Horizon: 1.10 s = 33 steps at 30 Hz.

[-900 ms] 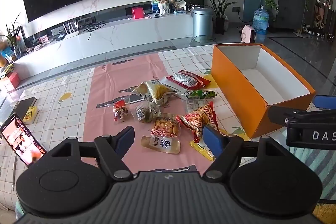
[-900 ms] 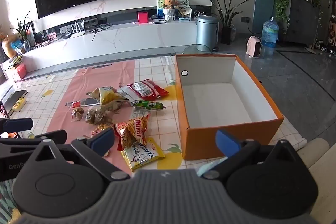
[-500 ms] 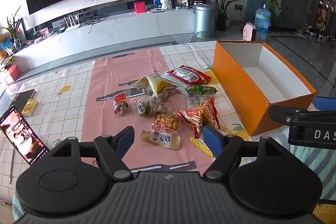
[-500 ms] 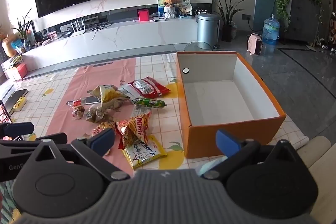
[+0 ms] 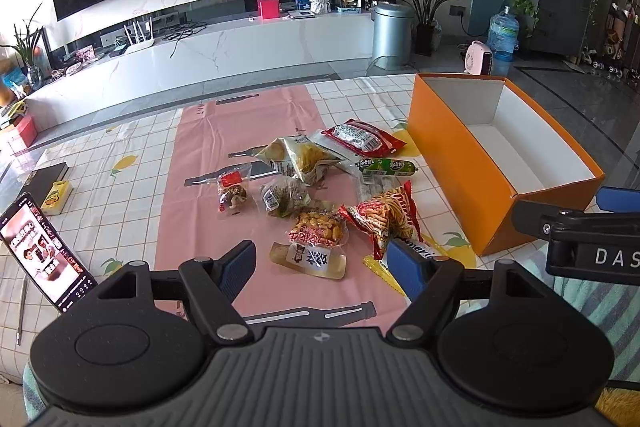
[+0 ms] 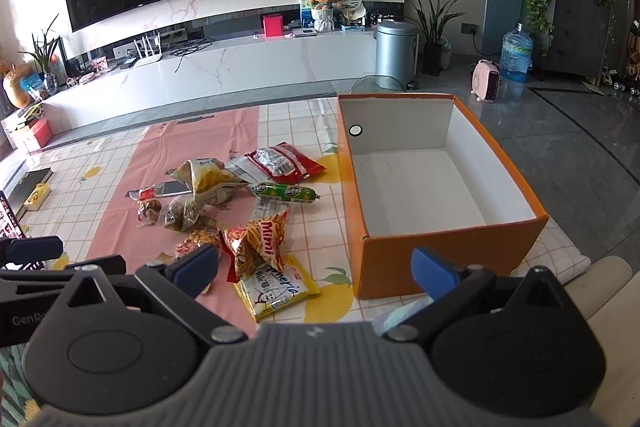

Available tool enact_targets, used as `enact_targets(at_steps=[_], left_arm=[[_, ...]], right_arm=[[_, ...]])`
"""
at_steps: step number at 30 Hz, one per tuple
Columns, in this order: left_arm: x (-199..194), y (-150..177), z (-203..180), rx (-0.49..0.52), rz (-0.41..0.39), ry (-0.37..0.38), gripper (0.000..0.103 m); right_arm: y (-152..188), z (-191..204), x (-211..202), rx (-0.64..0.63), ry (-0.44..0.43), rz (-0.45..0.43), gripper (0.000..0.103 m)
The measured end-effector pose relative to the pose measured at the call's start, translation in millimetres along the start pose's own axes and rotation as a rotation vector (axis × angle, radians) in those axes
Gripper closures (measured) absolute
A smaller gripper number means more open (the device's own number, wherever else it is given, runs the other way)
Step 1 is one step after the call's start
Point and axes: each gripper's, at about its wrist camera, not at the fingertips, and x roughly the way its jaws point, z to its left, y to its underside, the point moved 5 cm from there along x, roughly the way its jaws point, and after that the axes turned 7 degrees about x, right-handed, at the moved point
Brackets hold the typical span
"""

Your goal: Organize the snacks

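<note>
Several snack packets lie in a heap on the table: a red Mimi bag (image 5: 384, 217) (image 6: 256, 239), a yellow packet (image 6: 276, 287), a green sausage (image 5: 386, 167) (image 6: 286, 193), a red packet (image 5: 360, 138) (image 6: 282, 163), a yellow chips bag (image 5: 300, 157) (image 6: 206, 177) and a clear flat packet (image 5: 308, 259). An empty orange box (image 5: 452, 163) (image 6: 452, 255) stands to their right. My left gripper (image 5: 322, 267) is open above the near table edge, just short of the clear packet. My right gripper (image 6: 316, 265) is open near the yellow packet and the box's front wall.
A phone (image 5: 44, 251) with a lit screen leans at the left, with a small yellow box (image 5: 56, 197) and a dark book (image 5: 44, 177) behind it. A pink runner (image 5: 200, 163) covers the checked tablecloth. The TV console and a metal bin (image 5: 392, 31) stand beyond the table.
Both grippers have risen and drawn back a little, so the snacks and box sit slightly farther off. Both stay open and nothing on the table has moved.
</note>
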Motion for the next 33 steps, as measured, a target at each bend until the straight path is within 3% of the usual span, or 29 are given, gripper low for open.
enact_targets(at_steps=[24,33], left_arm=[[2.1,-1.3,0.6,0.007,0.005,-0.006,0.016],[2.1,-1.3,1.0,0.013,0.006,0.005,0.020]], right_arm=[[-0.1,2.3,3.0,-0.013,0.009,0.010,0.004],[0.0,2.6,3.9,-0.011,0.009,0.011,0.004]])
